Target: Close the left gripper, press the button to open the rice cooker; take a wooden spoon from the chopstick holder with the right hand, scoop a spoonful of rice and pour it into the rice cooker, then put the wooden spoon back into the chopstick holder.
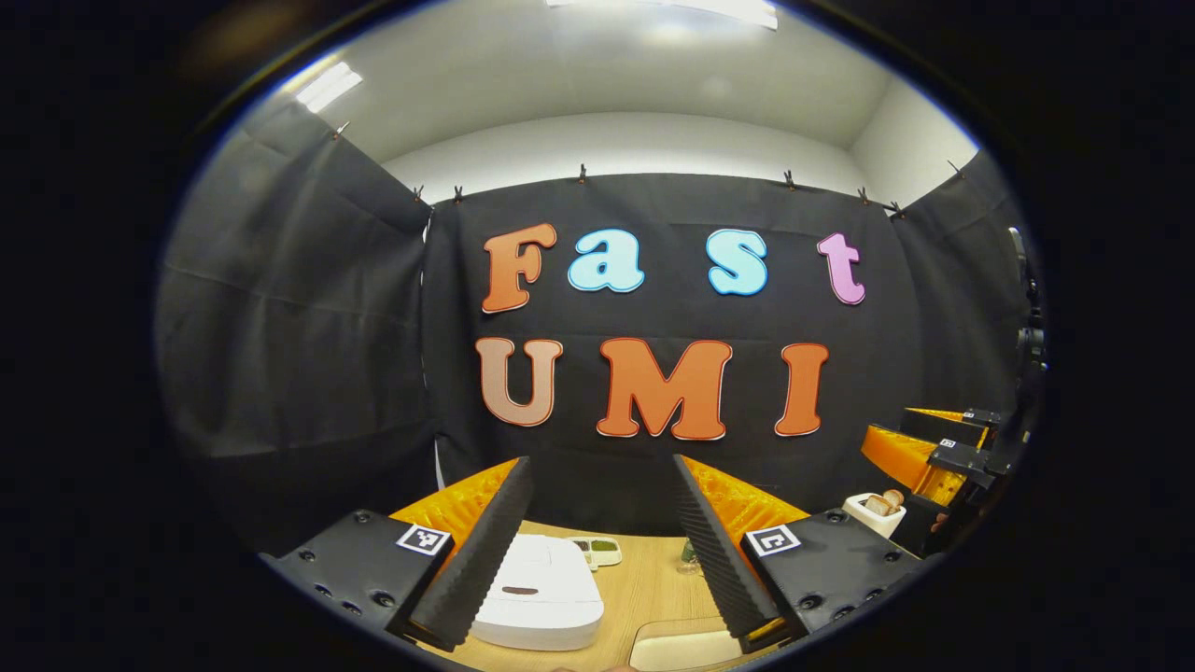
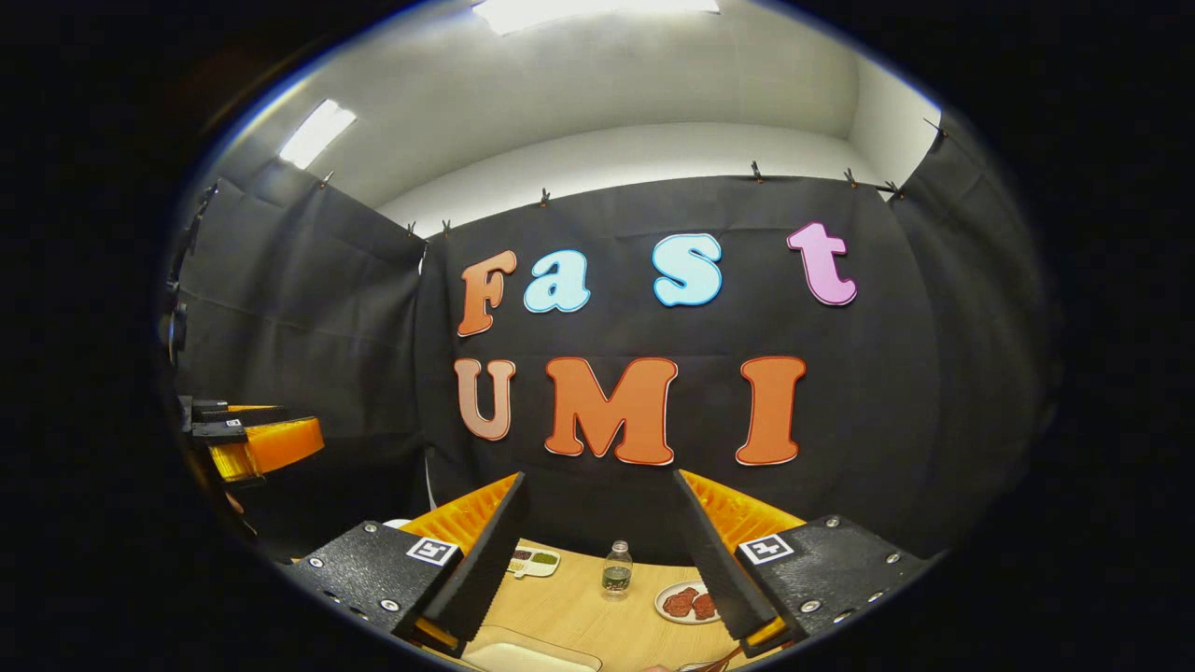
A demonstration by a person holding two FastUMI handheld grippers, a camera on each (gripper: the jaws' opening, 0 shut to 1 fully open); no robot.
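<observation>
While both grippers hang above it, the table shows as a light wooden top under white ceiling lights, closed in by black cloth walls on 3 sides.

In the left gripper view, the left gripper has its 2 fingers spread wide, with nothing between them. Under the gap sits the cooker, white and flat, with its lid down and a dark slot on the top. Just behind it lies a small dish with 2 compartments, holding something green and something brown. A pale tray lies at the near edge of the table, right of the cooker and apart from it. At the right side stands the holder, a white cup, and the rounded wooden end of the spoon stands out from its top. The right gripper hovers just above and beside the holder, not touching it.

In the right gripper view, the right gripper is released too, its fingers wide apart and empty. Between them I see the 2-part dish at the left, a small bottle upright in the middle, and a plate with reddish pieces at the right, partly hidden by the right finger. The tray lies at the near edge. The left gripper hangs far at the left.

Bare wood stays open between dish, bottle and tray.
</observation>
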